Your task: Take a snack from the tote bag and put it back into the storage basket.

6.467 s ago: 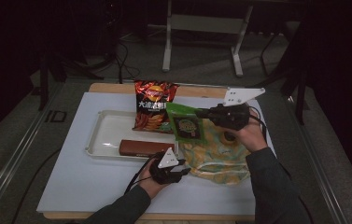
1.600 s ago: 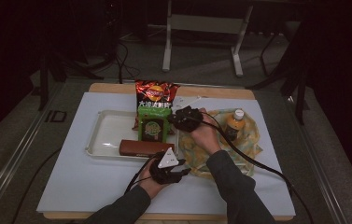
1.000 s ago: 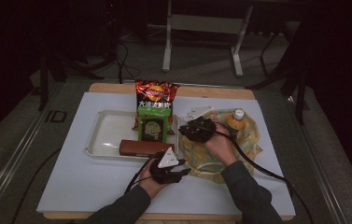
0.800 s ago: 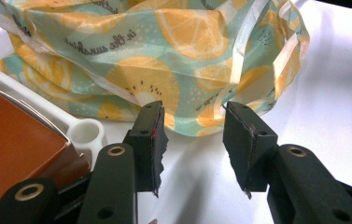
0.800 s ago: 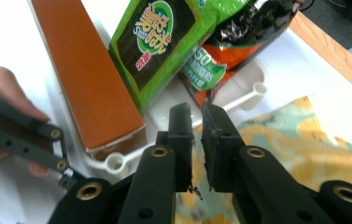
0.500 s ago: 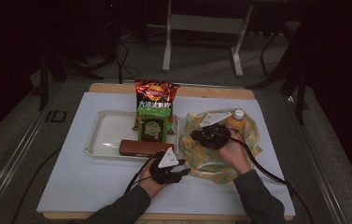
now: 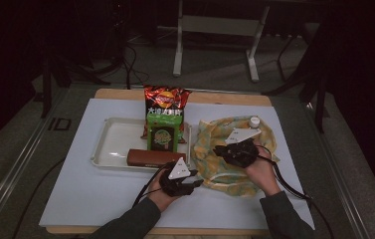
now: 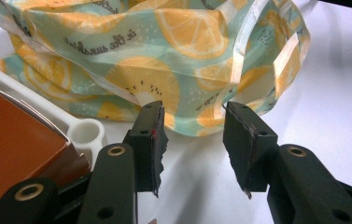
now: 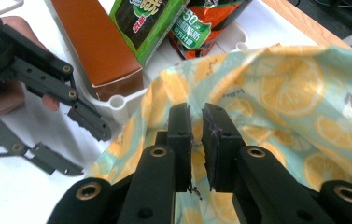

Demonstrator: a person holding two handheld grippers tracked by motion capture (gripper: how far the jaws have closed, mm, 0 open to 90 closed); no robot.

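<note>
The left claw (image 8: 193, 140) stands released, its jaws apart with bare white tabletop (image 8: 332, 93) between them. Just ahead of its tips lies the lemon-print bag (image 8: 164, 60), crumpled on the tabletop, not touched by the pads. To that claw's left sits the corner of the white tray (image 8: 87, 133) with the brown box (image 8: 15, 140) in it.

The right claw (image 9: 196, 135) hangs over the bag's cloth with its jaws nearly clenched, a thin gap between them; whether any cloth is pinched I cannot tell. Ahead and to its left the green packet (image 9: 141, 23) and chip bag (image 9: 201, 23) rest in the tray. In the high view a bottle cap (image 7: 254, 121) peeks from the bag beyond the right claw.
</note>
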